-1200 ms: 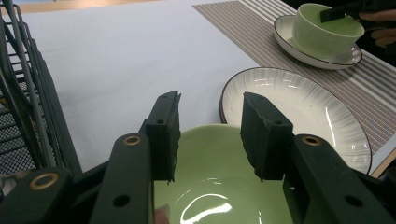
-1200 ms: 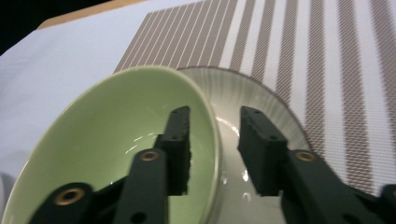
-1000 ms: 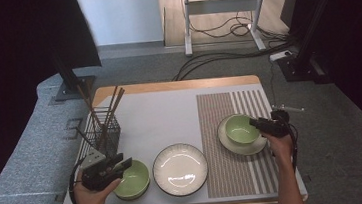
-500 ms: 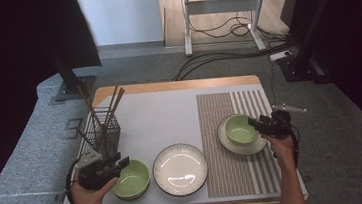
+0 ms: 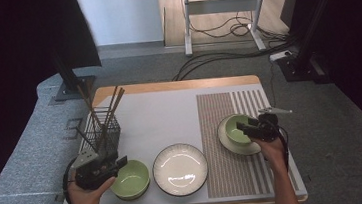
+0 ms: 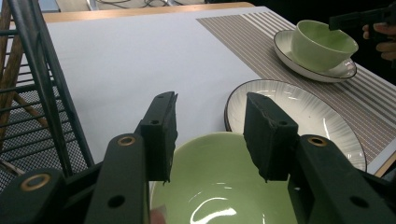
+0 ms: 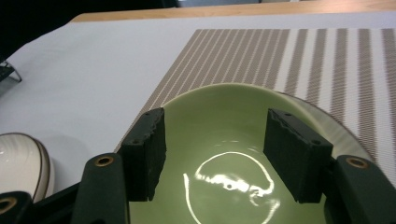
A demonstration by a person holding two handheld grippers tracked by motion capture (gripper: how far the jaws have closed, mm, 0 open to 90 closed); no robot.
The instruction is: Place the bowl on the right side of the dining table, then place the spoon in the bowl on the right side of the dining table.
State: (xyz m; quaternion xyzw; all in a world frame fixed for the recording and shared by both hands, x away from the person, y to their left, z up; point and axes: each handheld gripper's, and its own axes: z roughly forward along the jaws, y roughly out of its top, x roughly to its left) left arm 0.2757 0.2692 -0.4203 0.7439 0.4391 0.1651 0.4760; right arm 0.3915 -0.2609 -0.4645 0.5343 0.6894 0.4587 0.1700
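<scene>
A wooden table [image 5: 177, 85] carries a pale grey mat [image 5: 160, 119] whose right part is striped brown and white [image 5: 233, 142]. At the left of the mat stands a black wire basket [image 5: 102, 132] with brown chopsticks [image 5: 112, 108] leaning out of its top; in the left gripper view its black bars [image 6: 44, 93] rise along the left edge. In the middle near the front edge lies a white ribbed plate [image 5: 180, 169] with a dark rim, also visible in the left gripper view [image 6: 322, 121]. On the striped part sits a smaller white saucer [image 5: 238, 148] with a green bowl [image 5: 234, 129] standing in it; in the left gripper view this pair [image 6: 322, 46] shows far off at upper right. A second green bowl [image 5: 131, 178] rests on the grey mat at front left, just beside the ribbed plate. The left gripper [image 5: 119, 163], held in the person's left hand [image 5: 85, 196], hovers at that bowl's left rim; its jaws have just been opening and stand apart with the bowl's hollow [image 6: 219, 186] showing below and between them, the pads pressing on nothing. The right gripper [image 5: 241, 126], held in the right hand [image 5: 274, 148], reaches over the right edge of the bowl on the saucer; its jaws have just been opening too, and in the right gripper view they stand wide above the bowl's glossy inside [image 7: 224, 158], clear of the rim.
</scene>
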